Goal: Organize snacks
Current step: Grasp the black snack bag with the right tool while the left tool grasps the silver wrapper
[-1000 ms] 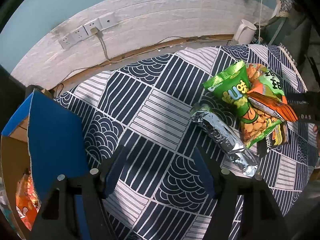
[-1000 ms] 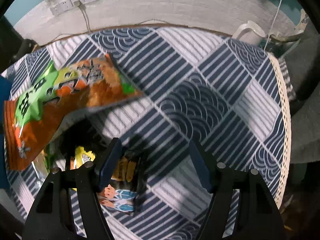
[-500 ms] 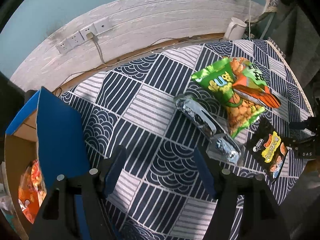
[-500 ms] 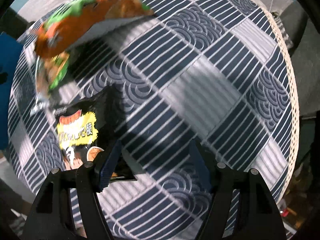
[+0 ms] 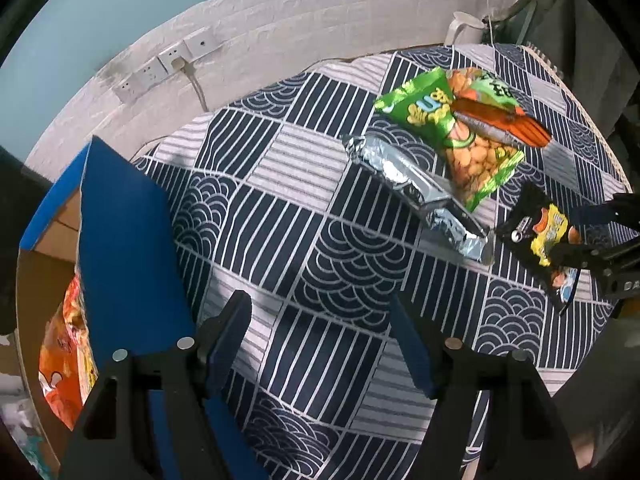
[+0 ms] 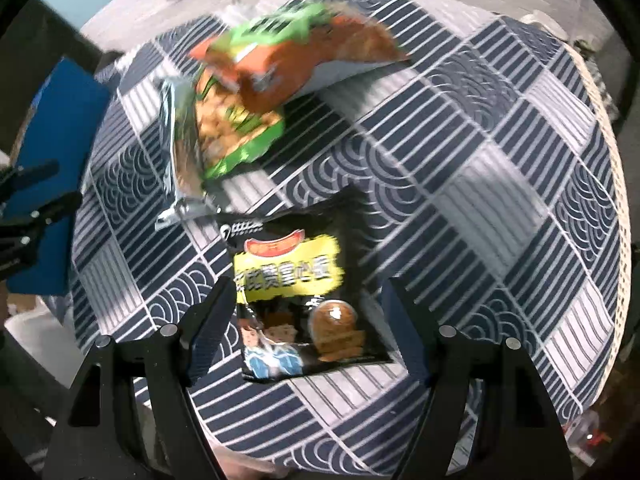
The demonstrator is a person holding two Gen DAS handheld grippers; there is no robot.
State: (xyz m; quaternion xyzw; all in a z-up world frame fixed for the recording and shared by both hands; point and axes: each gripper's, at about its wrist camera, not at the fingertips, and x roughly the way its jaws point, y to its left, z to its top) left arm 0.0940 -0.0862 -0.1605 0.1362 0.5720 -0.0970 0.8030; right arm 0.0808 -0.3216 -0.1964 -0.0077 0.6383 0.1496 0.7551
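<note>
A black and yellow snack packet (image 6: 304, 296) lies flat on the patterned cloth, between the fingers of my open right gripper (image 6: 308, 300); it also shows in the left wrist view (image 5: 544, 240). Behind it lie a green bag (image 6: 236, 132), an orange bag (image 6: 296, 56) resting on top of it, and a silver foil bag (image 6: 180, 152). In the left wrist view the green bag (image 5: 460, 140), orange bag (image 5: 504, 120) and silver bag (image 5: 412, 180) sit at the right. My left gripper (image 5: 320, 320) is open and empty over bare cloth.
A cardboard box with blue flaps (image 5: 124, 240) stands at the left table edge and holds orange snack bags (image 5: 64, 360). A white mug (image 5: 464, 28) stands at the far edge by the wall. The cloth's fringed right edge (image 6: 616, 200) marks the table's rim.
My right gripper has swung over the black and yellow packet, which now lies between its fingers. My left gripper has pulled back slightly; the bags have not moved.
</note>
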